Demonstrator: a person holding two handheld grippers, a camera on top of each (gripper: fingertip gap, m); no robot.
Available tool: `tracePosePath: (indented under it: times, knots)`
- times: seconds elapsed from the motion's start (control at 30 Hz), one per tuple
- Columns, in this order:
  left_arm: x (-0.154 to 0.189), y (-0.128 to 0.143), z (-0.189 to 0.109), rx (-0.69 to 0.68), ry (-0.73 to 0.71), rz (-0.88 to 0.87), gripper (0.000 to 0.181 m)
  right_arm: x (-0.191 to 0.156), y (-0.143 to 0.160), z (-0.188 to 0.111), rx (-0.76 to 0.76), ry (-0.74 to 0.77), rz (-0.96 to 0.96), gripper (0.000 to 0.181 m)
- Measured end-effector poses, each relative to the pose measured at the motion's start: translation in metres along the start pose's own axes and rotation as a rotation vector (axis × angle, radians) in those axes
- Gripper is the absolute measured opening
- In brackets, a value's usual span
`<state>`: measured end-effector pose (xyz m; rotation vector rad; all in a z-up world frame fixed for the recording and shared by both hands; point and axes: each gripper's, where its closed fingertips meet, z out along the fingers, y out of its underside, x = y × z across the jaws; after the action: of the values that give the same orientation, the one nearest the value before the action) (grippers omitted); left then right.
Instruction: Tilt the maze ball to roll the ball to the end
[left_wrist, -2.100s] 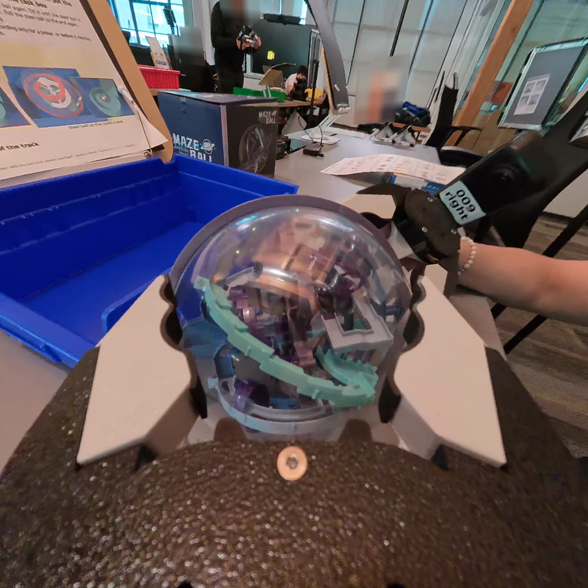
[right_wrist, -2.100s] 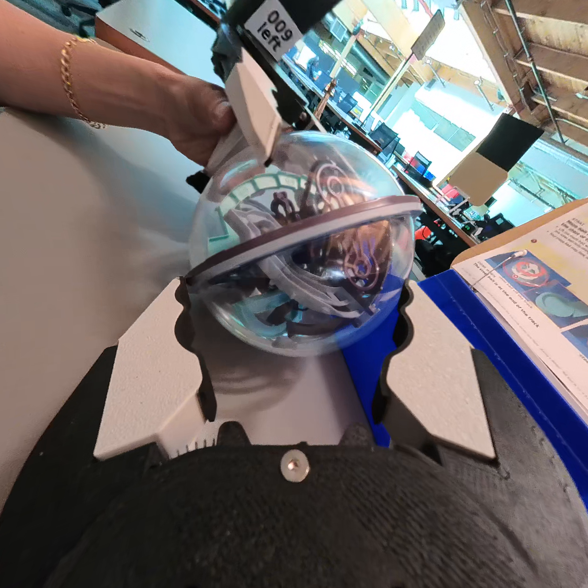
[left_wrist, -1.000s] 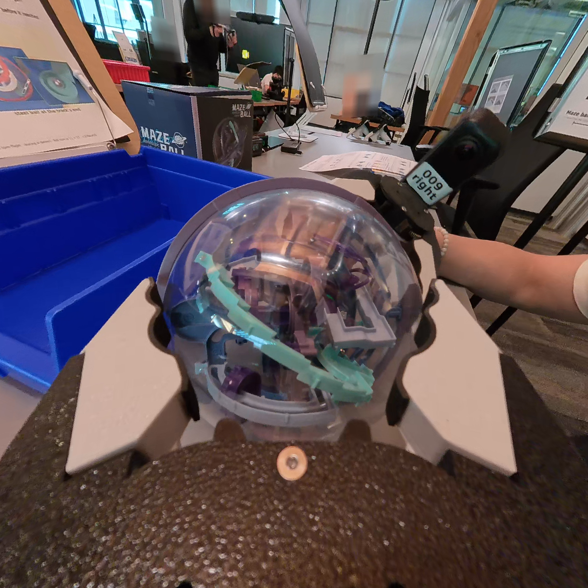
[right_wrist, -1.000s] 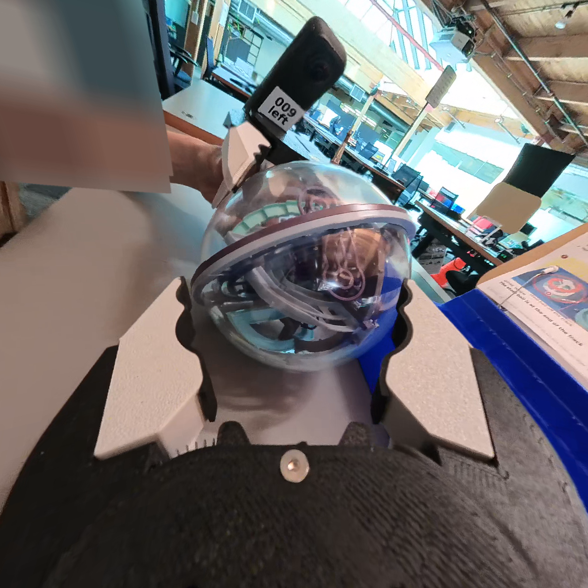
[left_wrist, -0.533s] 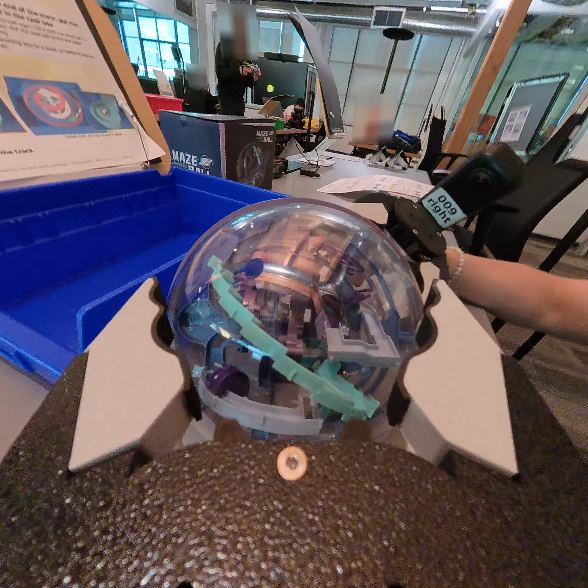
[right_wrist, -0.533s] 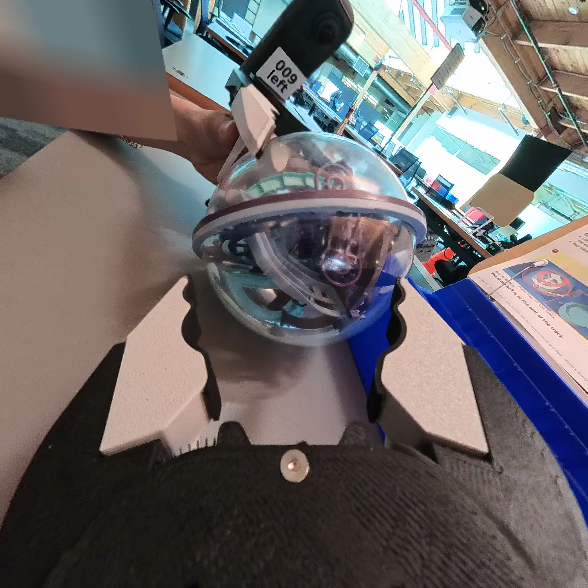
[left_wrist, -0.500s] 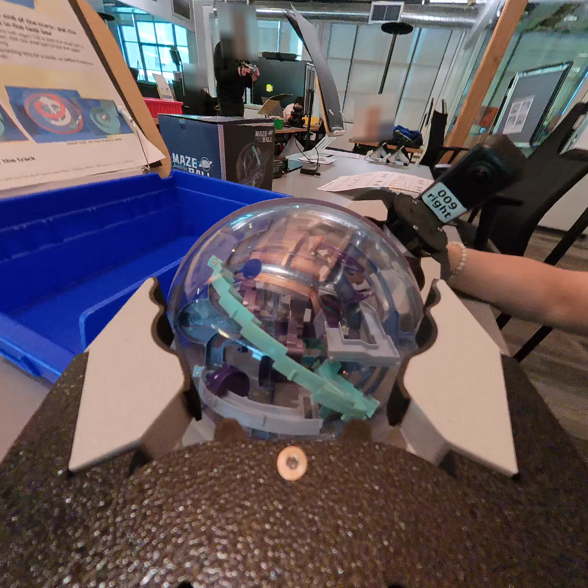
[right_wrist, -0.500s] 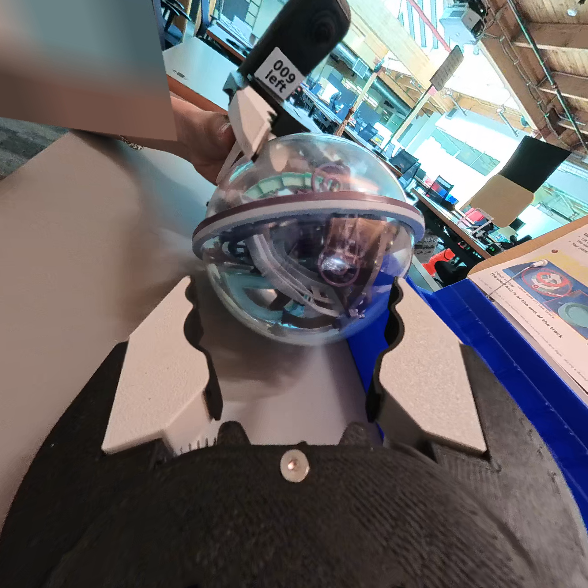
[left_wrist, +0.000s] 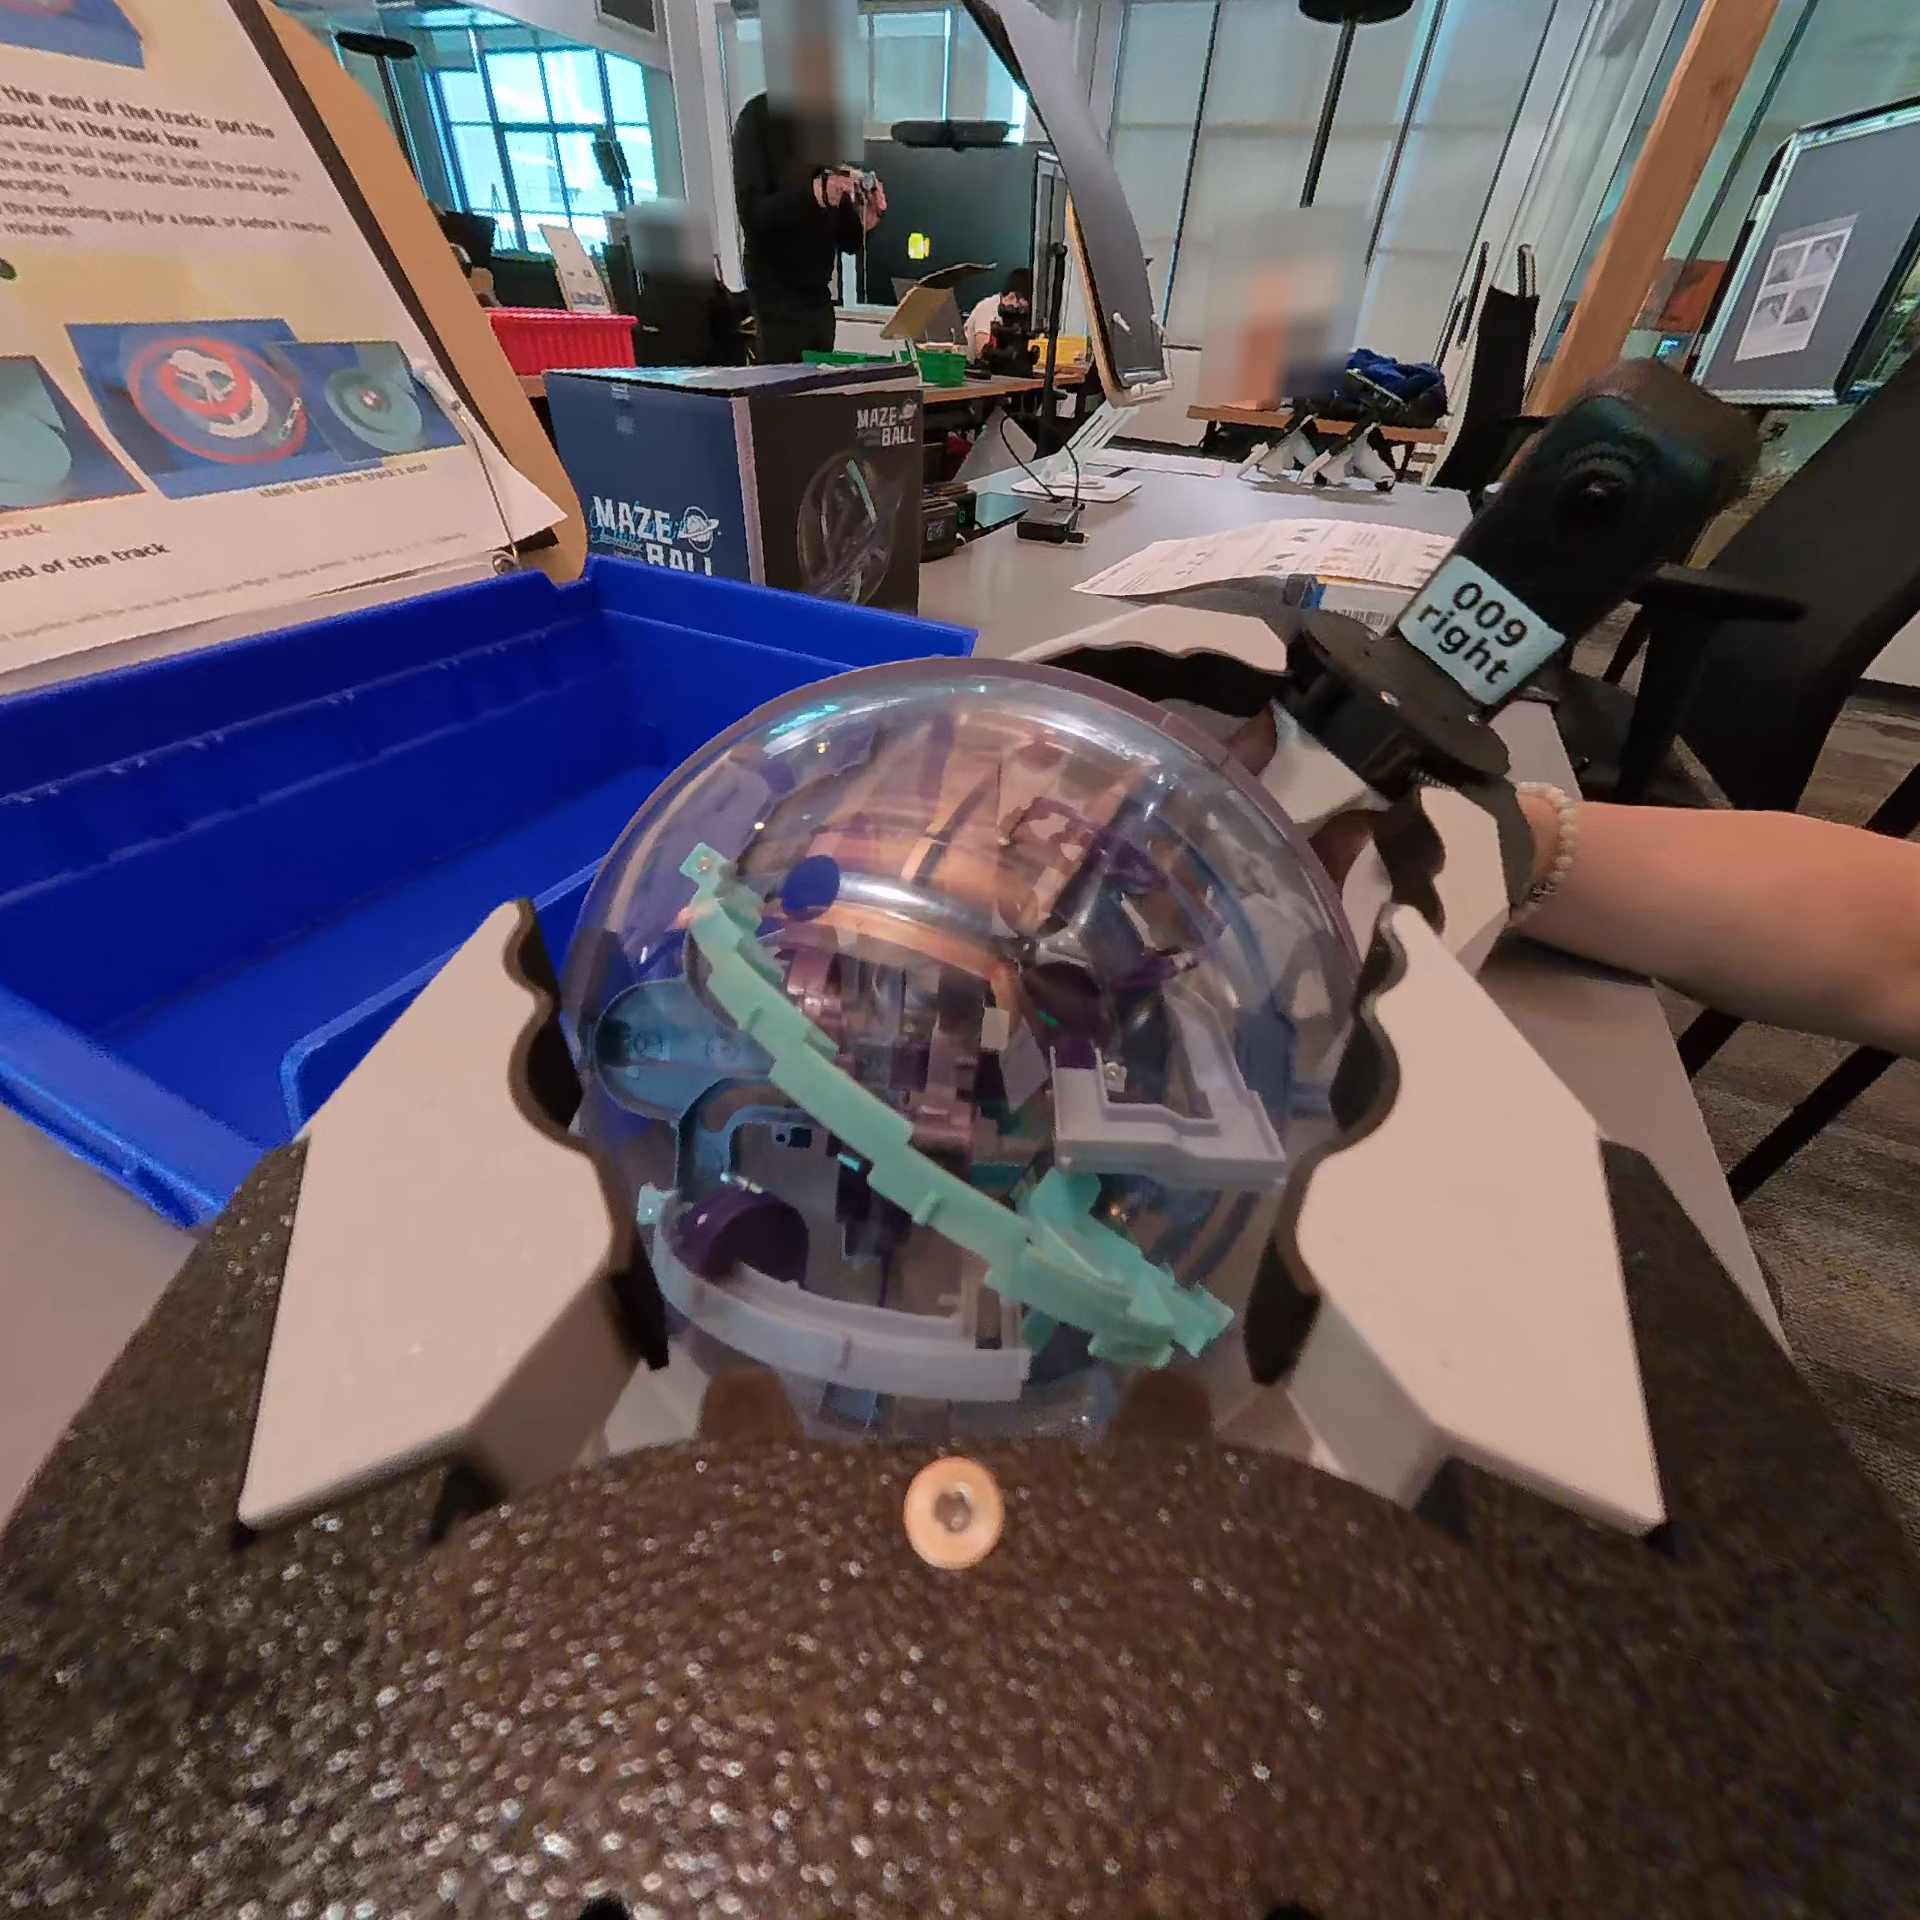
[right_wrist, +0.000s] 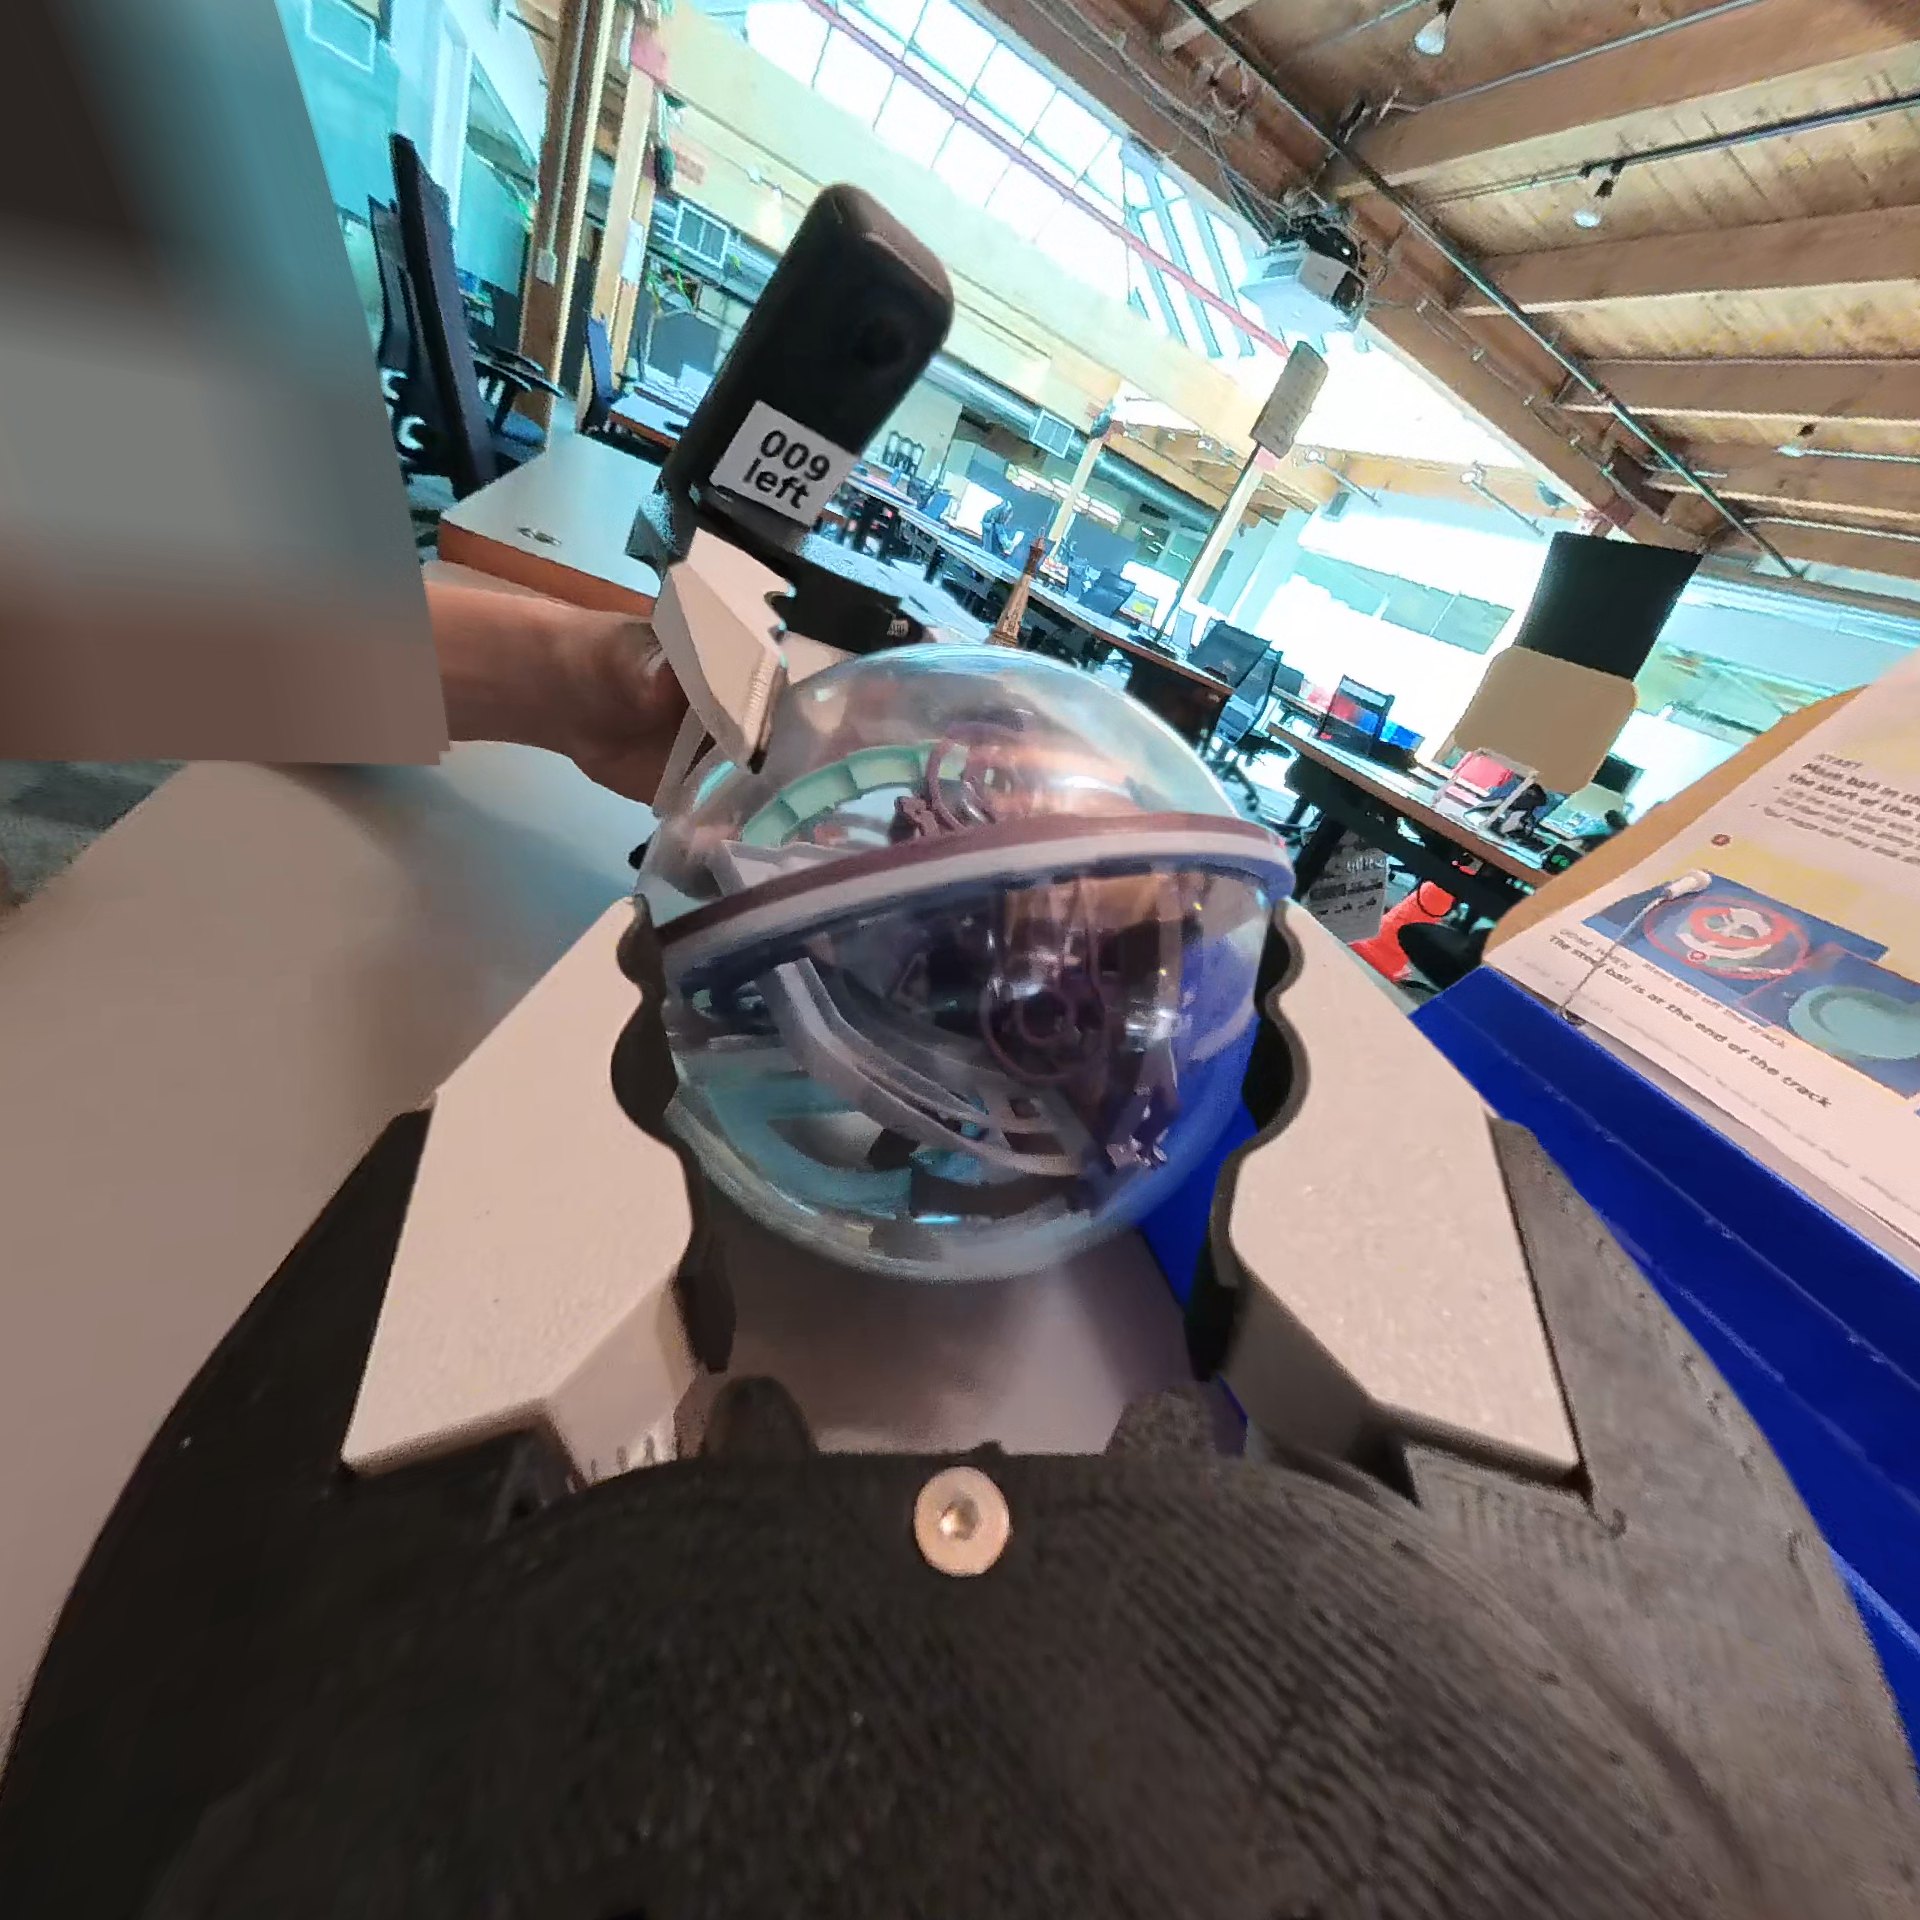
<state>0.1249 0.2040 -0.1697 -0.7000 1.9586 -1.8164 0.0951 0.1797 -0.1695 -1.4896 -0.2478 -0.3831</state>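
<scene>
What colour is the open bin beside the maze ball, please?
Bright blue bin; clearest in the left wrist view.

My left gripper (left_wrist: 956, 1049) has matt, finely grained grey plastic fingers (left_wrist: 436, 1174) on a rough, sparkly black body. Between them the maze ball (left_wrist: 956, 1029) is clear glossy plastic, its inner tracks smooth mint, purple and grey plastic. Left of the maze ball, the blue bin (left_wrist: 260, 831) is shiny moulded plastic; behind the bin a paper sheet (left_wrist: 208, 312) lies on brown cardboard.
</scene>
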Motion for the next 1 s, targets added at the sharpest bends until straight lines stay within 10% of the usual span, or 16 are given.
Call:
tracePosePath:
  times: [0.63,1.0]
  knots:
    - [-0.012,-0.003,-0.005,0.061,0.008,-0.141,0.133,0.003,0.006,-0.003,0.014,0.003,-0.016,0.101]
    - [-0.017,-0.002,-0.004,0.062,-0.045,-0.118,0.141,0.001,0.032,0.000,-0.105,-0.001,-0.134,0.124]
